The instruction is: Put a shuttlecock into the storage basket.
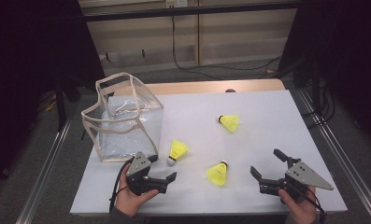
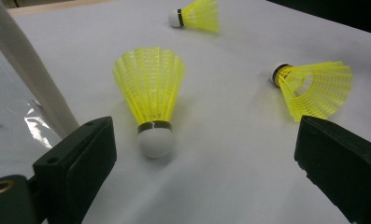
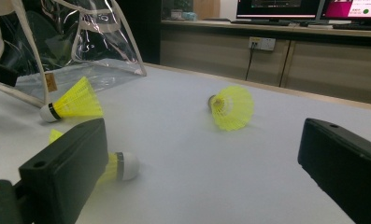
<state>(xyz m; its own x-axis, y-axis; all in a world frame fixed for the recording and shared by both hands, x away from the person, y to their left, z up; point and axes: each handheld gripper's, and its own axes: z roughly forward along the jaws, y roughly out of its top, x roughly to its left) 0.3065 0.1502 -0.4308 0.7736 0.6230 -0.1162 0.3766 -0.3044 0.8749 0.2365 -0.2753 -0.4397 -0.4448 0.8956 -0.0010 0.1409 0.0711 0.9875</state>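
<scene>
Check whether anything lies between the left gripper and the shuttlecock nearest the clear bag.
Nothing visible does. The left gripper is open, and bare table runs from it to the shuttlecock; the clear bag stands off to the side.

Far shuttlecock point(image 1: 229, 122) lies on its side well beyond both sets of jaws, cork pointing left in the high view. White bench point(image 1: 267, 112) under everything, wooden strip at its far edge. Behind it: black cables point(image 1: 183, 65) on the floor, wall socket point(image 3: 261, 43) (two monitors point(image 3: 309, 9) above, seen past the right jaws).

Clear bag point(image 1: 122, 119) left of shuttlecocks point(image 1: 178, 151)
</scene>
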